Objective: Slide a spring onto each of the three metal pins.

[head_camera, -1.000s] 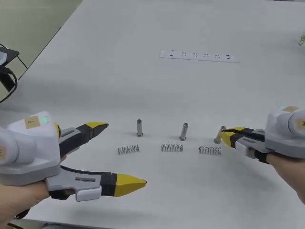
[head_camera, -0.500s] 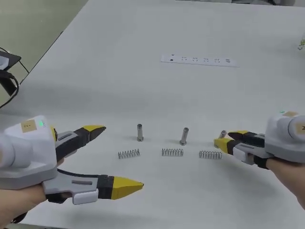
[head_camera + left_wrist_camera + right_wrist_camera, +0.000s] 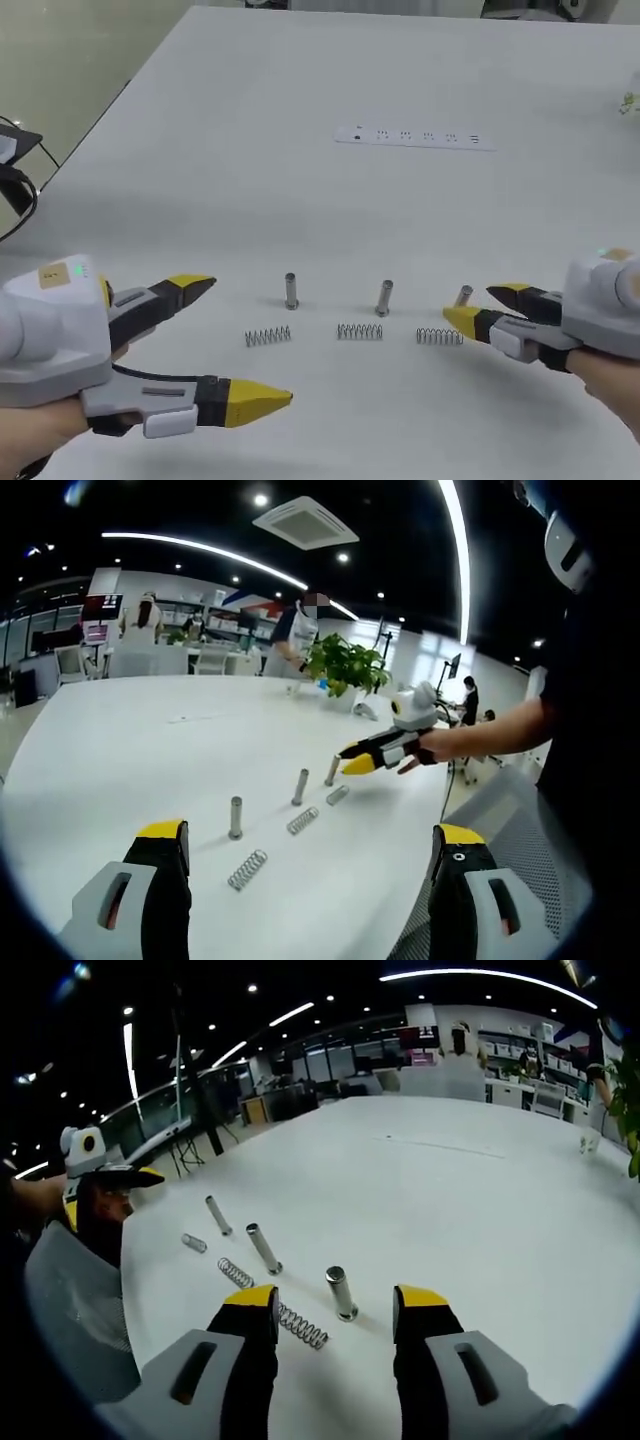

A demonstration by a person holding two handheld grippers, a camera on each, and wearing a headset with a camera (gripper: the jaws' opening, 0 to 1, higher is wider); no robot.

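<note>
Three pins stand upright in a row on the white counter (image 3: 300, 200): left pin (image 3: 291, 291), middle pin (image 3: 385, 297), right pin (image 3: 464, 296). Each one has a spring lying flat just on its near side: left spring (image 3: 268, 336), middle spring (image 3: 359, 331), right spring (image 3: 438, 336). No spring is on a pin yet.

The left tongs (image 3: 248, 340) hover at the near left with the jaws wide apart and nothing in them. The right tongs (image 3: 470, 303) reach in from the right, also apart and empty, with the tips close to the right pin and just beside the right spring. In the right gripper view that pin lines up between the two yellow tips. A white power strip (image 3: 413, 138) lies farther back on the counter.
</note>
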